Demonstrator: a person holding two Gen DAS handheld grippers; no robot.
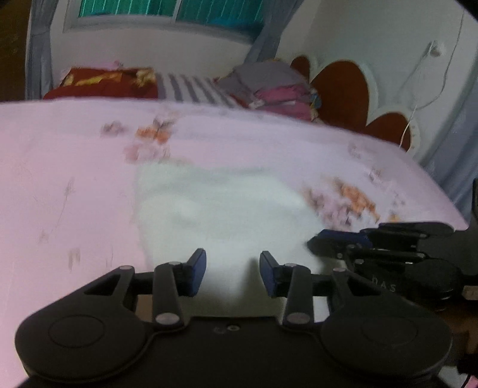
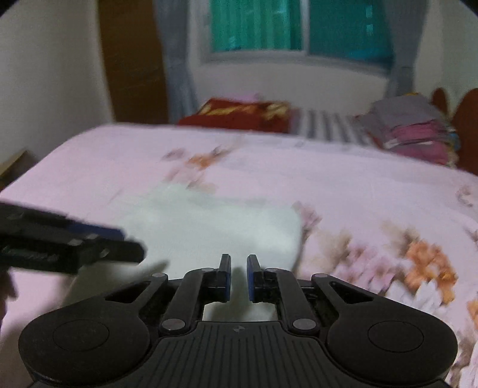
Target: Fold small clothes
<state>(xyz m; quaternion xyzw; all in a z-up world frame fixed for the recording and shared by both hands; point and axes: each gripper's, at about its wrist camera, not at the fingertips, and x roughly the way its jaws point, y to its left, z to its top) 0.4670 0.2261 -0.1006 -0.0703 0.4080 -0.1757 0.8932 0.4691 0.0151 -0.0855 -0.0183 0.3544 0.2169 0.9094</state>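
A small white garment (image 1: 221, 203) lies flat on the pink floral bedsheet (image 1: 68, 167), directly ahead of and under both grippers; it is too blurred to tell what kind of clothing it is or how far it is folded, and its near edge is hidden behind the gripper bodies. The left gripper (image 1: 233, 273) hangs over the near part of the cloth with its blue pads apart and nothing visibly pinched between them. The right gripper (image 2: 239, 276) sits just to the right of it, over the near right part of the same cloth, with its pads drawn close, only a narrow gap between them, and no fabric visibly caught there. In the right wrist view the left gripper enters from the left edge as a dark smear, with part of a hand cut off at the frame's edge beside it. No container is in sight. Beyond the garment the sheet's orange and brown flowers are streaked by motion blur. Farther ahead lie a red patterned blanket (image 2: 239, 115), a striped cloth (image 2: 325, 125) and, to the right, a stack of folded clothes (image 2: 409, 131) against a brown scalloped headboard (image 1: 340, 92). Behind the bed are grey curtains (image 2: 179, 74) and a window (image 2: 298, 27) showing green.
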